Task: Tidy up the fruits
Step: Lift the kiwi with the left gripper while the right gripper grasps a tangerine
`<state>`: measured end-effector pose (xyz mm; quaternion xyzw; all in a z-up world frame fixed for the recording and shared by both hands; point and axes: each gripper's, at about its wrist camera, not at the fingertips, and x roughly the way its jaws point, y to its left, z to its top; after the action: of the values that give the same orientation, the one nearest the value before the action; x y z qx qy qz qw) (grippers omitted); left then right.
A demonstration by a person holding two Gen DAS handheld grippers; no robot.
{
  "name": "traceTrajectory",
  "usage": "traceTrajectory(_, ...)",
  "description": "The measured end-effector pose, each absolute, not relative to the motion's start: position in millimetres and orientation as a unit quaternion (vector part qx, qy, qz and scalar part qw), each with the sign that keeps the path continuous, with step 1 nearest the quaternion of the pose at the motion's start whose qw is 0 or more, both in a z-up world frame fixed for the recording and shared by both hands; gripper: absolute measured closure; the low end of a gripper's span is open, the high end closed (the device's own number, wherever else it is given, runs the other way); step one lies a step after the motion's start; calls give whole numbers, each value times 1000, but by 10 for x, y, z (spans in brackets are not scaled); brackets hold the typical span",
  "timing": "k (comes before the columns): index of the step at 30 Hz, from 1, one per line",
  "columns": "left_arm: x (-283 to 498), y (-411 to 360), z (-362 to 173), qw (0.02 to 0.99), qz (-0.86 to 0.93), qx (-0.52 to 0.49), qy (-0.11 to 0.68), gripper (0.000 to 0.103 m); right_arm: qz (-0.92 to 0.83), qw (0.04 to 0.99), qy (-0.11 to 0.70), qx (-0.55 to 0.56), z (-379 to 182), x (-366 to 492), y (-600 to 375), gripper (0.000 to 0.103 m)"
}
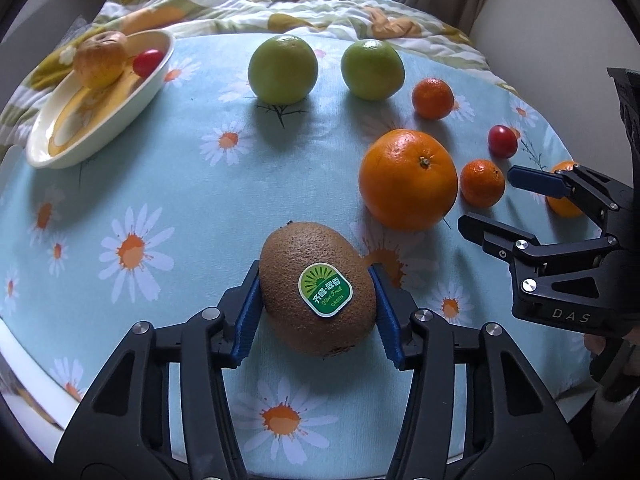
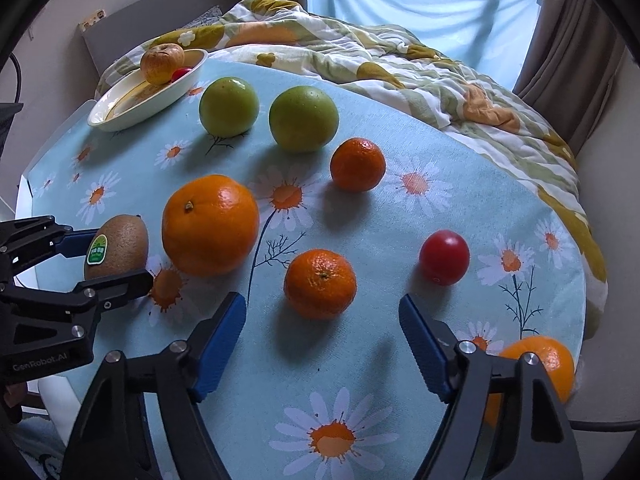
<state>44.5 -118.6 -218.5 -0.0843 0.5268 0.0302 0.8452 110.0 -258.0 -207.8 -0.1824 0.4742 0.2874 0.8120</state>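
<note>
My left gripper (image 1: 318,280) is shut on a brown kiwi (image 1: 318,288) with a green sticker, just above the daisy tablecloth; the kiwi also shows in the right wrist view (image 2: 120,246). My right gripper (image 2: 322,336) is open and empty, just short of a small mandarin (image 2: 320,284). A large orange (image 1: 408,179) lies right of the kiwi. Two green apples (image 1: 283,70) (image 1: 372,70) sit farther back. A cream oval dish (image 1: 100,100) at the far left holds a yellowish apple (image 1: 100,60) and a cherry tomato (image 1: 147,62).
Another mandarin (image 2: 357,165), a loose cherry tomato (image 2: 444,257) and an orange (image 2: 540,364) at the table's right edge lie near my right gripper. A rumpled quilt (image 2: 400,64) lies beyond the table's far edge, with curtains behind it.
</note>
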Motion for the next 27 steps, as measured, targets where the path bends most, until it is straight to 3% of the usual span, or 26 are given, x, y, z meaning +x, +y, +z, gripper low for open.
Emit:
traceTrajectory(14, 372, -1041, -2160, 848, 43, -94, 519, 48, 291, 818, 468, -165, -2138, 1150, -2542, 53)
traceTrajectory(16, 358, -1001, -2151, 849, 44, -96, 518, 48, 290, 820, 466, -164, -2129, 1164, -2535, 68)
traceTrajectory(17, 351, -989, -2143, 849, 45, -97, 517, 48, 289, 820, 465, -164, -2125, 1168, -2533, 70)
traceTrajectory(27, 318, -879, -1912, 861, 46, -110, 495, 48, 282, 830, 458, -151, -1940, 1136, -2603, 70)
